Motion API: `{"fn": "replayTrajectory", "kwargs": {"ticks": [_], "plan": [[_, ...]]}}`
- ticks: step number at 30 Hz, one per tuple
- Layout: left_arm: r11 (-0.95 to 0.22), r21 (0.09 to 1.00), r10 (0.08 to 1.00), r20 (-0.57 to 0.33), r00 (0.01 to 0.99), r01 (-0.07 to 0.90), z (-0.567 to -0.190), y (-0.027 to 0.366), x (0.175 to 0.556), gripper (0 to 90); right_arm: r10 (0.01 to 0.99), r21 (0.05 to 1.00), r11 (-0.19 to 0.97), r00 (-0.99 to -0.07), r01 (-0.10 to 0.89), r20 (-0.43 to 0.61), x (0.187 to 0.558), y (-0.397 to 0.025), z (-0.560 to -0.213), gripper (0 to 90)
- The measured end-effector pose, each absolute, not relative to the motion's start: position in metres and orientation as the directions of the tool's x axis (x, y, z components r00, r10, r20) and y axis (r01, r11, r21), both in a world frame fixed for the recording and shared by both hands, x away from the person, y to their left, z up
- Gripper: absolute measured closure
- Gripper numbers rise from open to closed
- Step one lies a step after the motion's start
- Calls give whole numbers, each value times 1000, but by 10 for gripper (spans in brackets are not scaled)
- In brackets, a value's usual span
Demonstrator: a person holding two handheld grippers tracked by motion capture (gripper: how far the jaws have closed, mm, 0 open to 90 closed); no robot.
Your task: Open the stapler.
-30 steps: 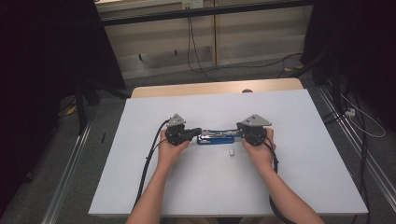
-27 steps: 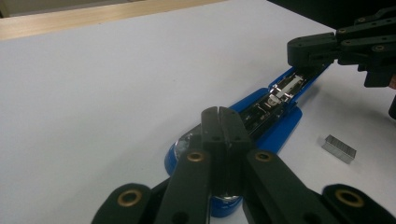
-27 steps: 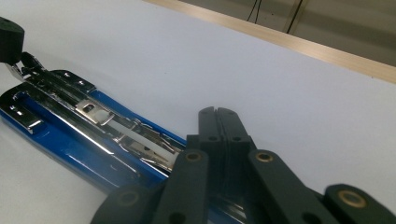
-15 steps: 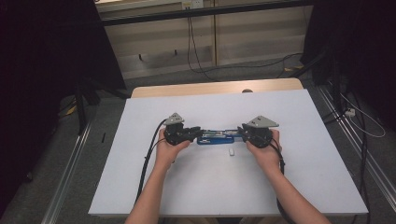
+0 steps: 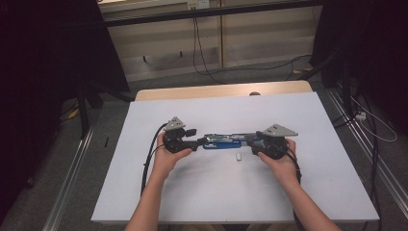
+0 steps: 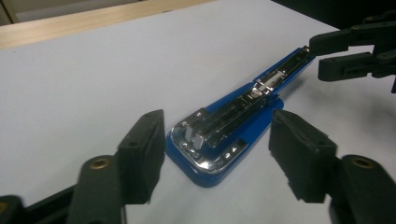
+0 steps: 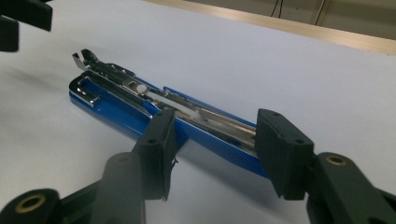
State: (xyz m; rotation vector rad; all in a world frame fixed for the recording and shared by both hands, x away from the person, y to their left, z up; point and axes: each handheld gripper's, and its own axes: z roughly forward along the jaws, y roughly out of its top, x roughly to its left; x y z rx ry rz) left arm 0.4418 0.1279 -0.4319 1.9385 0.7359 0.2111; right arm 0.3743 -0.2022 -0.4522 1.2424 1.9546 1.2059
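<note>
Lying flat mid-way across the white table (image 5: 308,192): a blue stapler with chrome metal rails (image 6: 229,126), folded out long, magazine channel exposed. Left gripper (image 6: 217,149) spread wide either side of its rounded end, not touching. Right gripper (image 7: 212,144) spread around the opposite end, holding nothing. Small white piece (image 5: 237,156) just beside.

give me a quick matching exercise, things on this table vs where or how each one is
Things:
1. stapler
2. left tongs
3. right tongs
4. small white piece

States:
A. open, at the stapler's chrome-plated base end
B. lying swung open flat on the white table
C. open, either side of the stapler's long blue arm
D. loose on the table, nearer the person than the stapler

Pairs: 1-B, 2-A, 3-C, 4-D
</note>
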Motion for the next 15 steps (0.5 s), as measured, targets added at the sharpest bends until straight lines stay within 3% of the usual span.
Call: {"fn": "replayTrajectory", "kwargs": {"ticks": [6,15], "plan": [[-296,845,608,-192,770,444,-433,137,438,268,897,877,165,-439,451,57,372,-204,-455,342],[-293,842,630,-186,754,453,-428,150,430,157,881,887,186,-471,424,41,368,-199,-451,243]]}}
